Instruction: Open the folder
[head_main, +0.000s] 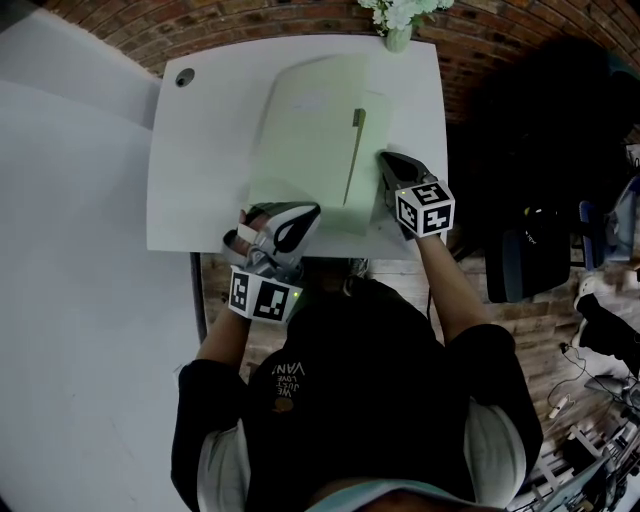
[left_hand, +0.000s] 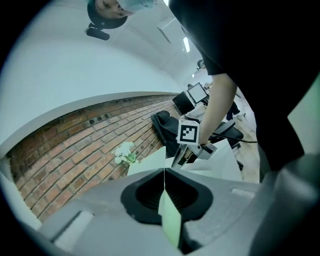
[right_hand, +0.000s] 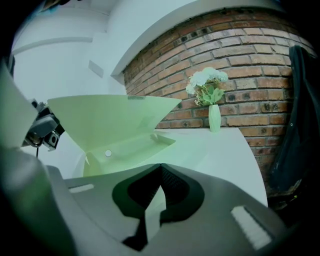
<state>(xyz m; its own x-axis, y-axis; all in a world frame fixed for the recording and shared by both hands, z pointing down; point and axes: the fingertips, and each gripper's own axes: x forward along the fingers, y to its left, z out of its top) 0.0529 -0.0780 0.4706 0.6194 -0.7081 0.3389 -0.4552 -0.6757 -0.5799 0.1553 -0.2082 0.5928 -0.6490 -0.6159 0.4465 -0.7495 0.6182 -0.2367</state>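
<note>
While your left gripper (head_main: 298, 218) is clamped on the folder's (head_main: 310, 130) partly raised cover (right_hand: 110, 117) and your right gripper (head_main: 386, 160) pinches its lower sheet (right_hand: 151, 212), you've yet to swing it fully open.

Office: white desk (head_main: 200, 180), brick wall (right_hand: 250, 60), black chair (left_hand: 162, 125), monitor (left_hand: 196, 92).

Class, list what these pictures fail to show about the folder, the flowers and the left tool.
- Head view: the lifted cover of the pale green plastic folder hides whatever lies below it.
- Head view: the top edge cuts off the white flowers in the pale green vase.
- Left gripper view: the left tool hides most of the folder behind its own body.
</note>
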